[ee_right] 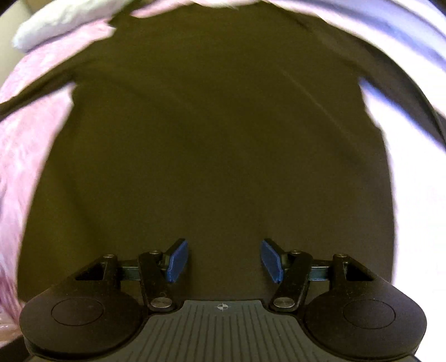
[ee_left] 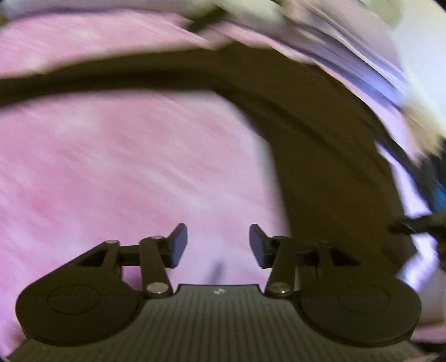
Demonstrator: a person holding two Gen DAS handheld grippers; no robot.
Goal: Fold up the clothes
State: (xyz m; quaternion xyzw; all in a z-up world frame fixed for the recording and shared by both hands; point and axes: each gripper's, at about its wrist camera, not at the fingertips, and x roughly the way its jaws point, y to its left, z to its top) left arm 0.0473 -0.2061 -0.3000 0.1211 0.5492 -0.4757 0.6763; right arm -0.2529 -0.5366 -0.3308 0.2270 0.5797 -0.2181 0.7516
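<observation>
Here both claws [ee_left: 218,245] [ee_right: 224,260] agape above dark shirt [ee_right: 211,144]

A: The pink cover [ee_left: 111,167] is smearing into streaks in the left wrist view, so its texture is escaping me.

B: The dark garment [ee_right: 211,133] is overflowing the right wrist view, its hem hiding behind the claw body.

A: At the left view's right edge, something blue [ee_left: 439,195] is blurring past recognition.

B: A pale lump [ee_right: 55,25] is getting cut off top left.

Pink bedspread [ee_left: 97,167] w/ dark shirt [ee_right: 211,133] spread flat (pics blurry)
</observation>
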